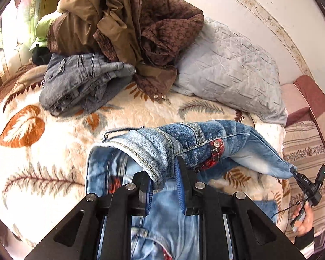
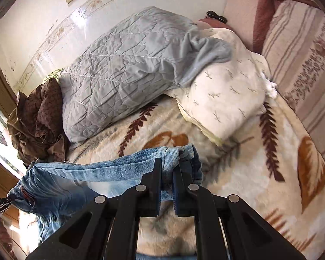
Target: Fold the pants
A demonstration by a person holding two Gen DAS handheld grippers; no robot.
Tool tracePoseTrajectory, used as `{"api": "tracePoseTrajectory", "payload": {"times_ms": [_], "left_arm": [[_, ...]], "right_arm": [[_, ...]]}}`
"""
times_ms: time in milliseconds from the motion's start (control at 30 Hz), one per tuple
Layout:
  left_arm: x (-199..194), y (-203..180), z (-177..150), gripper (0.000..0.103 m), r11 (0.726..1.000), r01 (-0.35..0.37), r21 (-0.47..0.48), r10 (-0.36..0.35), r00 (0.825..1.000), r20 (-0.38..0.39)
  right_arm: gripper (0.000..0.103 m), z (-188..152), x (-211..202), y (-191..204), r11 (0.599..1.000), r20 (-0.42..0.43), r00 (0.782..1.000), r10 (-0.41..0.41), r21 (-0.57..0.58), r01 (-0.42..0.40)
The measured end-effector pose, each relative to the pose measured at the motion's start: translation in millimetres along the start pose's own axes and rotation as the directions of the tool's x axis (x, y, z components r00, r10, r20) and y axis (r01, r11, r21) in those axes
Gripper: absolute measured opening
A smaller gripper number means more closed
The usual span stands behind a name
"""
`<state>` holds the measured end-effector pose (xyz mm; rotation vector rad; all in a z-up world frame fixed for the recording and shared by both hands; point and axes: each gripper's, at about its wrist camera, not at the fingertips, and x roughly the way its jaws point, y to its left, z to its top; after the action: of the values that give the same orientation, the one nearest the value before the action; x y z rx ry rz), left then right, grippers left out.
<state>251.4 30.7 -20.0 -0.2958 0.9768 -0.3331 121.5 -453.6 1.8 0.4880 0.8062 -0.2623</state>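
Both clenched: left hand-held gripper [image 1: 165, 178] on light-blue denim pants [image 1: 184, 143] waistband, right hand-held gripper [image 2: 166, 173] on hem at 12 o'clock, lifted over leaf-print bed blanket [image 2: 238, 173]; thin bite risks denim slipping mid-fold.

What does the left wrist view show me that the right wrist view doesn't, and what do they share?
Only the left wrist view: folded grey jeans beside the brown jacket, the person's hand on the right gripper, and the left gripper clamped on the blue jeans at the waistband. Only the right wrist view: a white patterned pillow and the right gripper's pinch on a hem. Shared: the jeans stretched between grippers, the grey quilted pillow, the jacket and the leaf-print blanket.
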Motion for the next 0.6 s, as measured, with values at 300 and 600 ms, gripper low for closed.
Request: {"api": "tracePoseTrajectory", "payload": {"times_ms": [300, 600], "left_arm": [[13, 57, -89, 0.020, 0.991, 0.022, -0.134, -0.053, 0.971, -0.235], [-36, 81, -106, 0.041, 0.964, 0.140, -0.225, -0.184, 0.965, -0.187]], "right_arm": [[0.014, -134, -37, -75, 0.979, -0.129, 0.991, -0.017, 0.199, 0.043], [0.036, -157, -94, -77, 0.971, -0.098, 0.993, -0.064, 0.223, 0.085]]}}
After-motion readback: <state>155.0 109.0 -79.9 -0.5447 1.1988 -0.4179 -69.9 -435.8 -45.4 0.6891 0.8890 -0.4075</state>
